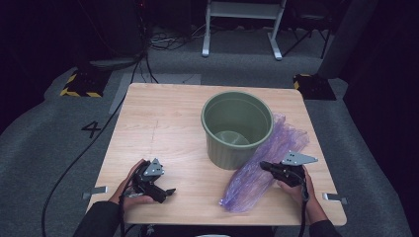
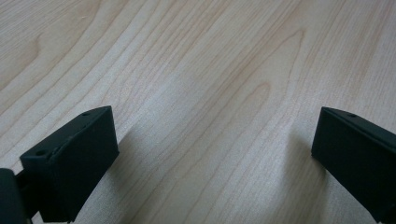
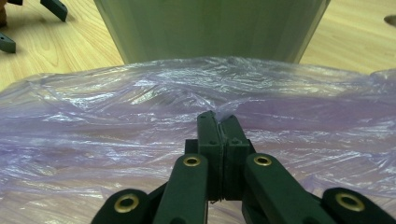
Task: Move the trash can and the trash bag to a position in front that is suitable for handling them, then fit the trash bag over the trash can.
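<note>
We see the purple plastic bag (image 1: pixel 264 165) lying on the worktop (image 1: pixel 163 123), touching the green bin (image 1: pixel 236 128). Our right gripper (image 3: pixel 218 122) has its jaws pressed together on a fold of the bag. Our left gripper (image 2: pixel 212 154) rests with jaws apart over bare wood.

Beyond the far edge of the wooden tabletop (image 1: pixel 163 123) lies grey carpet (image 1: pixel 44 128) with a painted number four (image 1: pixel 91 129), black cables (image 1: pixel 163 42), a white metal frame (image 1: pixel 242 24) and yellow-black striped blocks (image 1: pixel 79 85).
</note>
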Available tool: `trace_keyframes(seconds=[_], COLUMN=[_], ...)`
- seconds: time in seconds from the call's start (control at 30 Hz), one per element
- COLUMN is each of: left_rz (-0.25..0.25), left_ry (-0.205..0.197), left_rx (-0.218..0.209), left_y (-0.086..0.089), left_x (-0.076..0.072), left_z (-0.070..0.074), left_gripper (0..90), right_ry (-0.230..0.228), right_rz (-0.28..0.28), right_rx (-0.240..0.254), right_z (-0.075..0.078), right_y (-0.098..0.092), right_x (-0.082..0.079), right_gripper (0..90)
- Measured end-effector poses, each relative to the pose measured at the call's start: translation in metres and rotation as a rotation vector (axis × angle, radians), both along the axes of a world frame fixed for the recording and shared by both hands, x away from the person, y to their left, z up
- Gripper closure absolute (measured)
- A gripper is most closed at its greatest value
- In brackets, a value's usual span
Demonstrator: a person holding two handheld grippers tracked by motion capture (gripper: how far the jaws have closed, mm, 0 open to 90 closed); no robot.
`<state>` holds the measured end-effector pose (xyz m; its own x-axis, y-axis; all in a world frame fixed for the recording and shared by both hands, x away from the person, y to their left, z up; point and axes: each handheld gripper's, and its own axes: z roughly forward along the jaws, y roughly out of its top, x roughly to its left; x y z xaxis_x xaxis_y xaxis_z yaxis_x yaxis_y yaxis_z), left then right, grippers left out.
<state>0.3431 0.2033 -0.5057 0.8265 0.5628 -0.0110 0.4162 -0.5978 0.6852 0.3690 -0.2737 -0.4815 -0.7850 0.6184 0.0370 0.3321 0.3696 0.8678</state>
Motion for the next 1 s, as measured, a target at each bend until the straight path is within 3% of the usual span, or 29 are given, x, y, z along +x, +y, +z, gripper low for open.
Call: trace_keyframes(seconds=[0.5, 0.7, 1.0], left_rz=[-0.006, -0.006, -0.006], left_ry=[-0.001, -0.001, 0.0], left_rx=[0.001, 0.0, -0.001], left_y=[0.0, 0.0, 0.0], left_x=[0.001, 0.001, 0.002], left_z=[0.0, 0.0, 0.0], left_gripper=[0.0, 0.0, 0.0], right_ry=[-0.071, -0.117, -0.195], right_rz=[-0.007, -0.009, 0.03], right_rx=[0.044, 0.051, 0.089], right_z=[0.018, 0.029, 0.051], right_y=[-0.009, -0.012, -0.012], right_x=[-0.015, -0.021, -0.037], right_gripper=[90.0, 90.0, 90.0])
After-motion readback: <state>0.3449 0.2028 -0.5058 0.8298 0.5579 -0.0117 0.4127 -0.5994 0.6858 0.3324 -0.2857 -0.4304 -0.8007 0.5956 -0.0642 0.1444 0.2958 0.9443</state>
